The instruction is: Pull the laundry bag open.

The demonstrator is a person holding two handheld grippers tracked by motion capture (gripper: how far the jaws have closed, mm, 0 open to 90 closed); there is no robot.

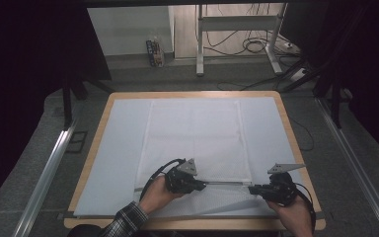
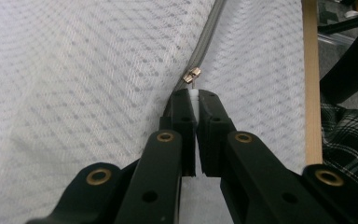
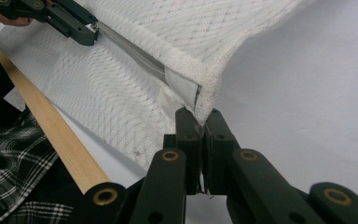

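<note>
A white mesh bag (image 1: 195, 138) lies flat on the table, its grey zipper (image 1: 227, 183) running along the near end. My left gripper (image 1: 203, 185) is shut on the zipper's white pull tab (image 2: 194, 94), just behind the brass slider (image 2: 191, 74); its tips (image 2: 195, 100) rest over the zipper line. My right gripper (image 1: 251, 189) is shut on the bag's corner (image 3: 205, 88) at the zipper's end, with its tips (image 3: 201, 119) pinching the hemmed edge. In the right gripper view the left gripper (image 3: 86, 35) sits farther along the zipper (image 3: 130, 51). The stretch of zipper between the two grippers is pulled taut.
A pale sheet (image 1: 118, 148) covers the wooden table (image 1: 192, 94), whose near edge (image 3: 60, 140) runs close under both hands. A plaid sleeve (image 1: 126, 219) comes in at the bottom left. Beyond the table stand a desk frame (image 1: 200, 44) and cables (image 1: 251, 44) on the floor.
</note>
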